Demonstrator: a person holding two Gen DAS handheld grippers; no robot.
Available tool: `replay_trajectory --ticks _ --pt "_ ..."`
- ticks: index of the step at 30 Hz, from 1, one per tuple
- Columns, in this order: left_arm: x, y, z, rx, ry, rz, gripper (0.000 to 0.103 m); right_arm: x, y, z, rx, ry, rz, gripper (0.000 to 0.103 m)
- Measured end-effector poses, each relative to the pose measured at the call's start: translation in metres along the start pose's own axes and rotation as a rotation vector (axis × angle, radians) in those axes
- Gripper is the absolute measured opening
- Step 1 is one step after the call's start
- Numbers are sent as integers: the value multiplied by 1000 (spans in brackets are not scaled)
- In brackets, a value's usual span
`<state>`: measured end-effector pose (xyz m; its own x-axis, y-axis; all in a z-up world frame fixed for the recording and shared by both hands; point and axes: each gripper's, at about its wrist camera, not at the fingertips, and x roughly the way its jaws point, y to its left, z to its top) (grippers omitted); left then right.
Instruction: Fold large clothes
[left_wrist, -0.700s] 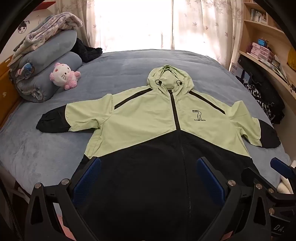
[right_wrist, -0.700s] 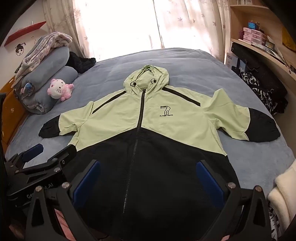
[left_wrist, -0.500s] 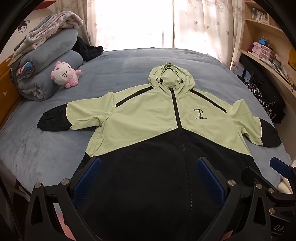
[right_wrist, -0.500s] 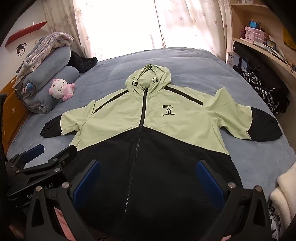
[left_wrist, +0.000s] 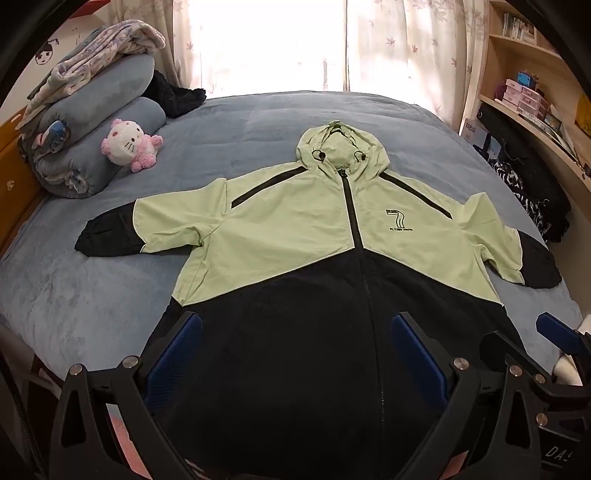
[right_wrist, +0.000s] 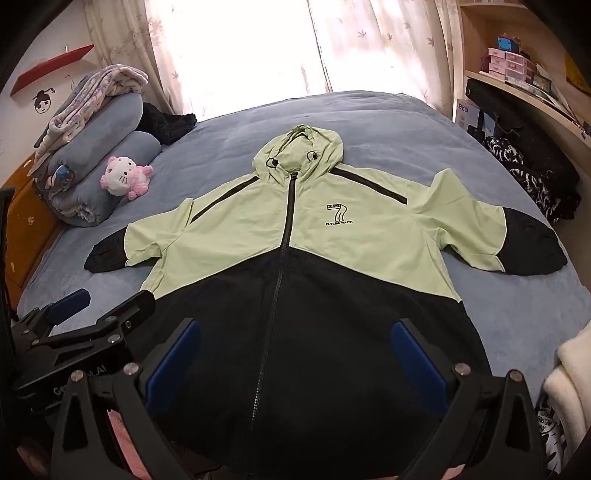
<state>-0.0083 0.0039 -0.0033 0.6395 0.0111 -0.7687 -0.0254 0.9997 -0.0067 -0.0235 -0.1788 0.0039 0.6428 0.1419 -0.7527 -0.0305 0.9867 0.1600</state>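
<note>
Jacket (left_wrist: 295, 236) lies flat on grey-blue bed (left_wrist: 92, 302), apparently by curtained window (left_wrist: 273, 44).

The jacket (left_wrist: 295, 236) was light green on top and black below. The bed (left_wrist: 92, 295) was grey-blue. The toy cat (left_wrist: 129, 146) was pink and white.

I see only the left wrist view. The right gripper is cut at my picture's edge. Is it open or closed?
Observer: Open. The right wrist view shows the right gripper with jaws wide apart over the black hem of the jacket, holding nothing.
Operator: What lies beside the hem there?
Observer: A white fluffy cloth, off the hem's right corner.
Operator: And my left gripper from outside?
Observer: The left gripper hangs open by the hem's left corner.
</note>
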Motion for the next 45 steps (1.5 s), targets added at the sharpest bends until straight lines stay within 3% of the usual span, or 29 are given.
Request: replay_trajectory --ticks 45 --pt "-3 -10 -3 30 4 16 98 -1 -14 -12 34 8 33 103"
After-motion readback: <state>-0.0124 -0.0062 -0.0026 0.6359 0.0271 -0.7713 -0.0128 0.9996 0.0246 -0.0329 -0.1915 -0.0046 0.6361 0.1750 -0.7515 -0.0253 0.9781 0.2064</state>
